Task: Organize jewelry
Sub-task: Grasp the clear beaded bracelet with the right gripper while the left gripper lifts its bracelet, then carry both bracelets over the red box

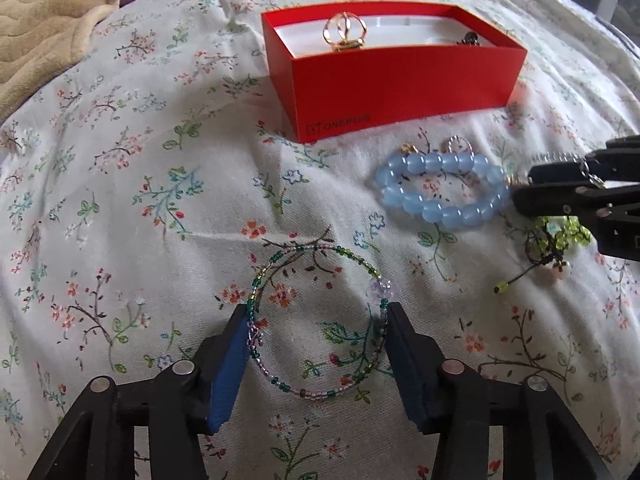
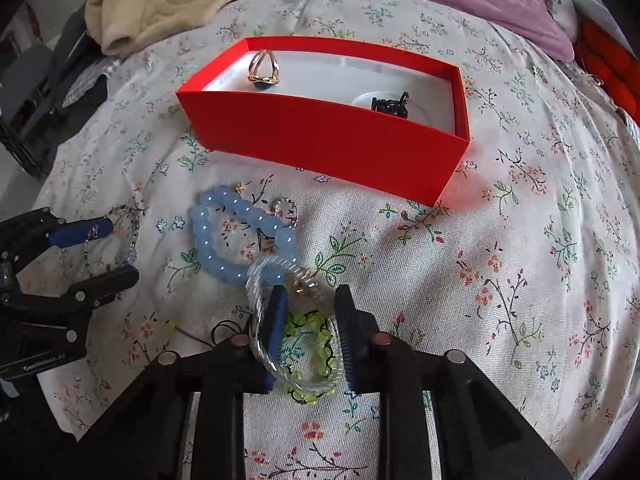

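Left wrist view
left gripper (image 1: 316,316): jaws spread wide, straddling the seed-bead bracelet; blue pads at its two sides, contact unclear, nothing clamped.
seed-bead bracelet (image 1: 362,262): thin green, purple and clear wire loop, flat on the floral bedsheet (image 1: 120,200), directly between the left fingers.
blue bead bracelet (image 1: 440,186): chunky pale blue beads, on the sheet just in front of the red box, right of centre.
red box (image 1: 400,88): open, white inside, OnePlus print on the front wall; beyond the bracelets.
gold ring (image 1: 345,34): standing in the box's left end.
right gripper (image 1: 520,192): enters from the right edge, tips beside the blue bead bracelet; a thin chain lies across it; opening cannot be told here.
green bead bracelet (image 1: 564,232): lime beads on dark cord, partly under the right gripper.

Right wrist view
right gripper (image 2: 310,300): jaws partly open, clear ribbed bangle looped around the left finger, not pinched.
clear ribbed bangle (image 2: 256,320): transparent, overlapping the blue bead bracelet (image 2: 224,236).
green bead bracelet (image 2: 308,336): on the sheet between the right fingers.
red box (image 2: 320,136): gold ring (image 2: 264,66) at the left end, dark item (image 2: 390,106) at the right end.
small clear ring (image 2: 286,210): just beside the blue beads.
left gripper (image 2: 116,248): at the left edge, open around the seed-bead bracelet (image 2: 128,216).
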Demonstrator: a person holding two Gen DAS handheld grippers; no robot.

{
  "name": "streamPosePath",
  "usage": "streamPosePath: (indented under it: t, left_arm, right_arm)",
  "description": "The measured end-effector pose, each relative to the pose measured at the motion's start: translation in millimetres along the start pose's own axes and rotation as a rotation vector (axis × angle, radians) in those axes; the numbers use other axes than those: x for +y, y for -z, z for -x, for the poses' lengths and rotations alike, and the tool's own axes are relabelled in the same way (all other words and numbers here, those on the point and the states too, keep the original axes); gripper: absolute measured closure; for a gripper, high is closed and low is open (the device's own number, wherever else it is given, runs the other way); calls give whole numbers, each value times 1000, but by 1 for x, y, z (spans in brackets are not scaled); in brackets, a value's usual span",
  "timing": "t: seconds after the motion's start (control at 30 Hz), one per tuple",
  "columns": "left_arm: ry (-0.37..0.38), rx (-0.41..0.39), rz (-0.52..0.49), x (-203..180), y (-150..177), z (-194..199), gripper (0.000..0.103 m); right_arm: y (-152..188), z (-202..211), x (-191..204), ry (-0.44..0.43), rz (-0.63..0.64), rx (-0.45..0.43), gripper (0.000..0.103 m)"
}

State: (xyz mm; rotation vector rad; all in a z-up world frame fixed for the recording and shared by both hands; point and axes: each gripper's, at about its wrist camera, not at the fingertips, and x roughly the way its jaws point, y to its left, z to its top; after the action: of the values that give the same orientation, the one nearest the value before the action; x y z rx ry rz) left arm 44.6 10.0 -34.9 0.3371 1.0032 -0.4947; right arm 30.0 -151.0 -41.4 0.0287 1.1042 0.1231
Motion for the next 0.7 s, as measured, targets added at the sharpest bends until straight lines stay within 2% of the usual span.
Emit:
streamPosePath:
  t: [0.23, 0.27, 0.3, 0.33, 0.37, 0.47, 0.7]
  left_arm:
    - [-7, -19, 49, 11, -3, 7, 51]
    - [-7, -18, 54, 12, -3, 7, 64]
    - [-7, -13, 61, 14, -3, 6, 80]
    - [-5, -1, 70, 16, -3, 5, 102]
    - [-2, 12, 85, 18, -3, 3, 101]
    - [4, 22, 110, 22, -2, 1, 101]
    - [6, 1, 127, 25, -4, 8, 103]
  right_arm:
    - [0, 18, -9, -26, -15, -27, 85]
    - [-1, 21, -11, -30, -20, -31, 88]
    - [-2, 24, -12, -36, -25, -36, 90]
    - [-2, 27, -15, -44, -29, -39, 96]
    - [-3, 30, -16, -50, -32, -42, 99]
    - [-4, 37, -19, -50, -37, -53, 99]
    - [-9, 46, -23, -33, -47, -71, 99]
